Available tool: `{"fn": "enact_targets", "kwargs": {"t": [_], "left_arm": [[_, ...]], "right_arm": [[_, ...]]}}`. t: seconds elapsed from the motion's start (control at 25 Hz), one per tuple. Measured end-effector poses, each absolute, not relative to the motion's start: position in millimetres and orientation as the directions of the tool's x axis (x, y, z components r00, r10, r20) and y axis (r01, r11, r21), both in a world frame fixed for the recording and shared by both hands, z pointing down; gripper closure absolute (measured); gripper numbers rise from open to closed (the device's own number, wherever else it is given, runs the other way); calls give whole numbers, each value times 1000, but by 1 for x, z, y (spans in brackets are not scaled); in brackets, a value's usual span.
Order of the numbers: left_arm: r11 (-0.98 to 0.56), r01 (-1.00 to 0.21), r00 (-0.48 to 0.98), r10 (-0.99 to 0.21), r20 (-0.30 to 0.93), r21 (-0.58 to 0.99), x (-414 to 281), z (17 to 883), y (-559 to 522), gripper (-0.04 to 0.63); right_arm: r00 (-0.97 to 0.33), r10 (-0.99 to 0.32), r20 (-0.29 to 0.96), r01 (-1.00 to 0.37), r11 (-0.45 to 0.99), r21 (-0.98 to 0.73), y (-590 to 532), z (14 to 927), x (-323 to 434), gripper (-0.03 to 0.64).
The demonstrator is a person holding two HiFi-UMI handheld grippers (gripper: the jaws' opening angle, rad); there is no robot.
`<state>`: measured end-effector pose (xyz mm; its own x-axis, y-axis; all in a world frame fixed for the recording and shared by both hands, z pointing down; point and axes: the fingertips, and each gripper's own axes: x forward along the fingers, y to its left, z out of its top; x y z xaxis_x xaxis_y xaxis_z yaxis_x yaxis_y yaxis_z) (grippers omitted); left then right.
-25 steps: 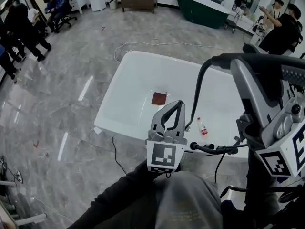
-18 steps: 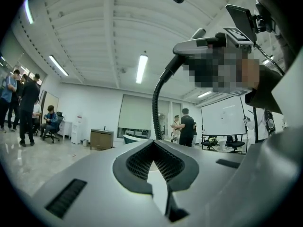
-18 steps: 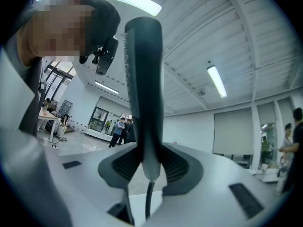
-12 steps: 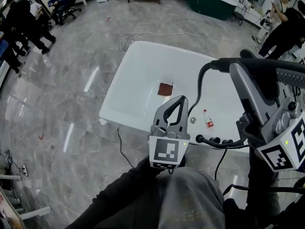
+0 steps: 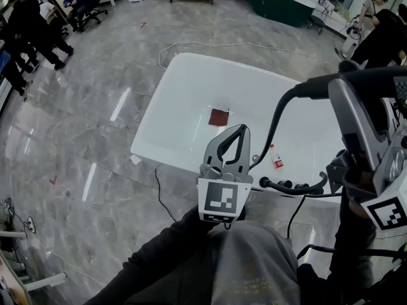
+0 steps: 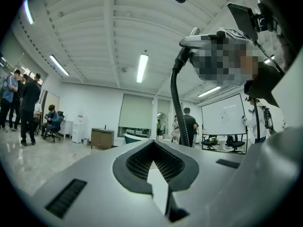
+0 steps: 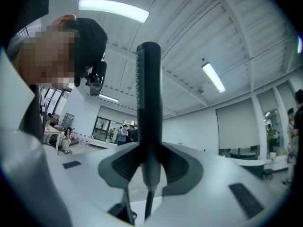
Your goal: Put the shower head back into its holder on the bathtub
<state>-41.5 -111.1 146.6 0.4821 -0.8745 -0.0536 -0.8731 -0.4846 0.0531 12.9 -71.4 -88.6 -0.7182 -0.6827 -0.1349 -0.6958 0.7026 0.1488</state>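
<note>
The shower head (image 7: 149, 93) is a slim, dark wand with a ribbed edge. The right gripper (image 7: 149, 157) has its fingers clenched on the handle, holding it above the near right corner of the white bathtub (image 5: 191, 88). Its dark hose (image 5: 275, 129) curves down to the tub's rim. The left gripper's (image 6: 154, 145) fingers are clenched together on nothing, over the tub's near edge.
</note>
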Motion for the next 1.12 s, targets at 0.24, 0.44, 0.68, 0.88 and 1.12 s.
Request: {"fn": "enact_targets", "kwargs": {"t": [0.24, 0.44, 0.68, 0.88, 1.12], "left_arm": [[-504, -862, 504, -863, -26, 57, -31, 153, -109, 592], [-519, -853, 520, -854, -6, 52, -32, 165, -100, 592], [-528, -848, 529, -848, 12, 51, -30, 171, -99, 592], [-532, -844, 534, -845, 30, 63, -26, 173, -102, 592], [-530, -845, 534, -843, 68, 66, -18, 177, -115, 592]], "right_arm": [[-701, -711, -57, -713, 696, 88, -80, -38, 14, 477], [-677, -736, 20, -735, 677, 40, -75, 20, 14, 477], [-655, -754, 51, -755, 656, 8, -73, 56, 20, 477], [-632, -770, 88, -773, 634, -3, -78, 95, 29, 477], [-621, -776, 113, -781, 624, -10, -89, 130, 40, 477]]}}
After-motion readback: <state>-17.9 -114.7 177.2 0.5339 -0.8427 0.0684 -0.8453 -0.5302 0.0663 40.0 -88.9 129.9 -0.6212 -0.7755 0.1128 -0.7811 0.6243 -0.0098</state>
